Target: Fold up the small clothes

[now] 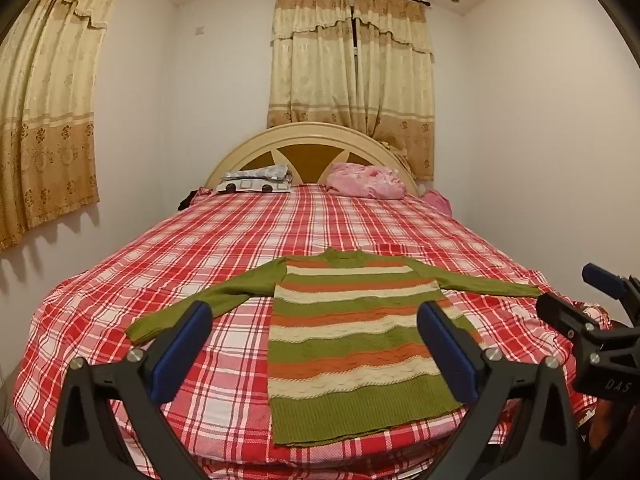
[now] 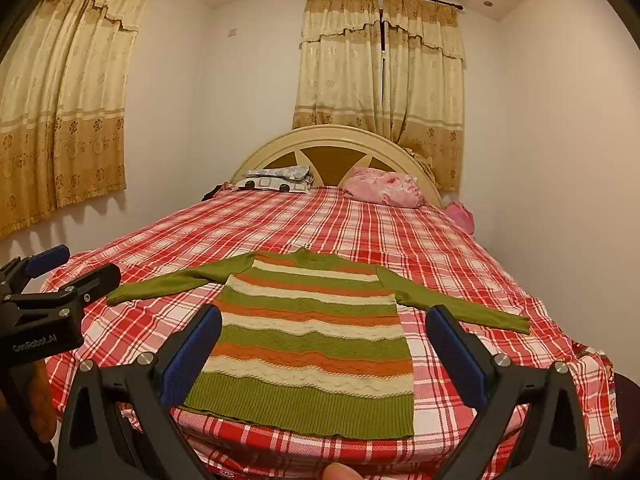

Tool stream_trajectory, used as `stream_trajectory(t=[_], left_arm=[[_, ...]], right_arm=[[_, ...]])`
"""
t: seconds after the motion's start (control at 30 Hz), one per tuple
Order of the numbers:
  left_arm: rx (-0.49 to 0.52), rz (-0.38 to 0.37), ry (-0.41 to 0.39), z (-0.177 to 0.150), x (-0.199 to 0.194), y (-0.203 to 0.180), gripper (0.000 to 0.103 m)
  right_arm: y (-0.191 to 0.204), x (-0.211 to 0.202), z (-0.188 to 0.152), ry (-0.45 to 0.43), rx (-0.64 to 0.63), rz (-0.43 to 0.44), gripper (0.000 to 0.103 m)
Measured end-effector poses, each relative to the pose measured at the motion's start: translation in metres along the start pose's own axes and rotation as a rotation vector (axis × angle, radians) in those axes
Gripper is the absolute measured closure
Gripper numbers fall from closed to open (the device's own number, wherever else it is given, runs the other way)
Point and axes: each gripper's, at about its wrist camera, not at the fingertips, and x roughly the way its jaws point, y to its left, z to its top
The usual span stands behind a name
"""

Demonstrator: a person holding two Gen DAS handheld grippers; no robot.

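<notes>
I find the striped sweater (image 1: 352, 340) laid flat and face up on the red checked bedspread (image 1: 160, 264), hem toward me at the foot of the bed, collar toward the headboard (image 1: 308, 142), both green sleeves spread out to the sides. No fold has been made; I judge the task to be at its very start.

My left gripper (image 1: 316, 344) hangs above the hem end with its blue pads spread wide and nothing between them. My right gripper (image 2: 324, 354) is likewise fully spread and empty, hovering over the lower body of the garment. Neither touches the knit. Each gripper is visible at the edge of the other's view, so they stand side by side near the foot of the bed.

Recommended handling of the first fold: take a sleeve near the cuff (image 2: 516, 322) with one gripper and bring it across the chest, keeping the other pressed lightly on the body so the sweater does not drag over the cover (the knit looks thick and loose, likely to bunch). Pinch only the sleeve layer, not the bedspread beneath. Lay the sleeve along the stripes so the edge stays square.

Pillows (image 1: 360, 180) at the headboard lie well apart from the work.
</notes>
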Motion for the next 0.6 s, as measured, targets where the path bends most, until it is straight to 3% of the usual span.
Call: stream_trajectory(t=[0.6], left_arm=[[0.007,0.018,-0.017,0.0028,-0.003,0.0028,0.0]], right_arm=[[-0.003,0.0078,-0.0077,0.002,-0.009,-0.001,0.001]])
